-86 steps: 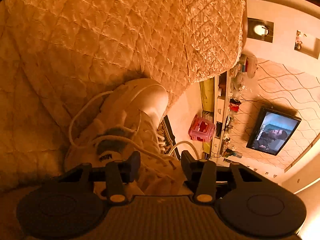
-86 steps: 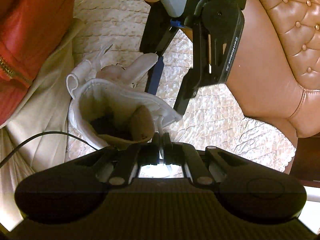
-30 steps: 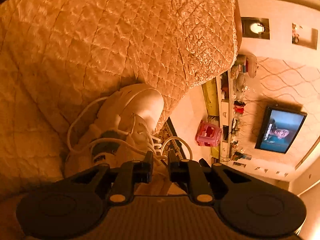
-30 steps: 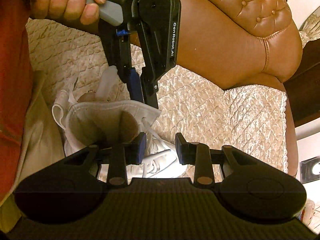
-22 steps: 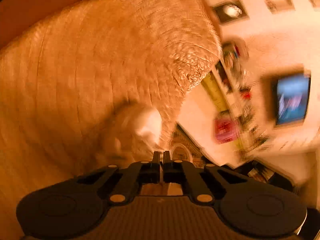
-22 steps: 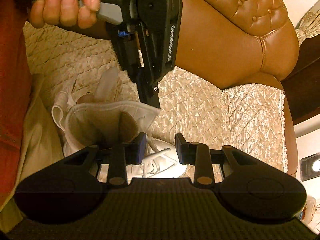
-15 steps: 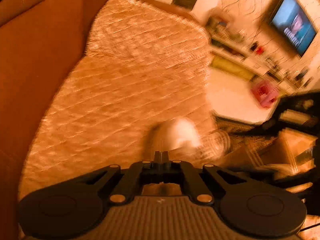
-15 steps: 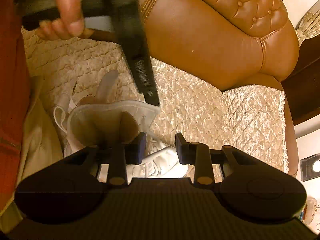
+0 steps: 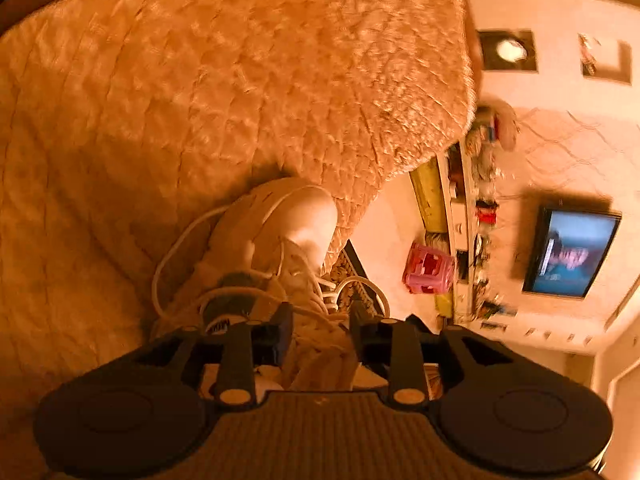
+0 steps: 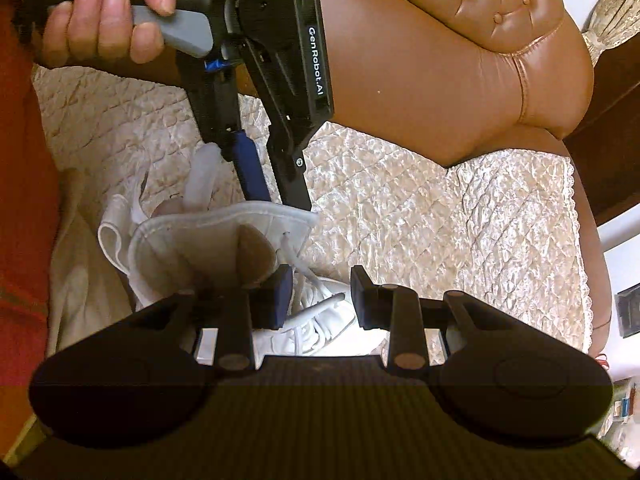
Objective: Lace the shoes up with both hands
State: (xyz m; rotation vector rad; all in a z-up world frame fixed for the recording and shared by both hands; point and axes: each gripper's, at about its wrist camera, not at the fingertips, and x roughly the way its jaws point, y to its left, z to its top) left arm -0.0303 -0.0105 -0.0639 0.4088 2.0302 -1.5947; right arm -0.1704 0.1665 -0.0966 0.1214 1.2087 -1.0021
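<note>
Here, nearest the lens in the right wrist view, the right gripper (image 10: 320, 296) stands with its jaws spread and nothing pinched; loose stretches of white lace (image 10: 316, 312) lie between and below the pads without touching them. Just behind those jaws sits the white shoe (image 10: 216, 248), its collar gaping toward the camera and its toe pointing away, on a quilted cream cover (image 10: 440, 224). Above the shoe's collar, the left gripper (image 10: 276, 184) points down, held by a hand (image 10: 108, 20) at the top left; its jaws have just been opening, and its two tips stand apart just over the collar rim, gripping nothing. A red sleeve (image 10: 24, 200) borders the shoe's left side. Beyond the shoe rises a brown leather sofa arm (image 10: 460, 72).

In the left wrist view, the left gripper (image 9: 320, 328) shows the same spread, with the shoe (image 9: 272, 248) directly ahead and a lace loop (image 9: 176, 256) trailing to the shoe's left on the cover (image 9: 200, 80). Farther past the shoe stand a pink box (image 9: 428, 272) and, on the wall, a lit television (image 9: 572, 252).
</note>
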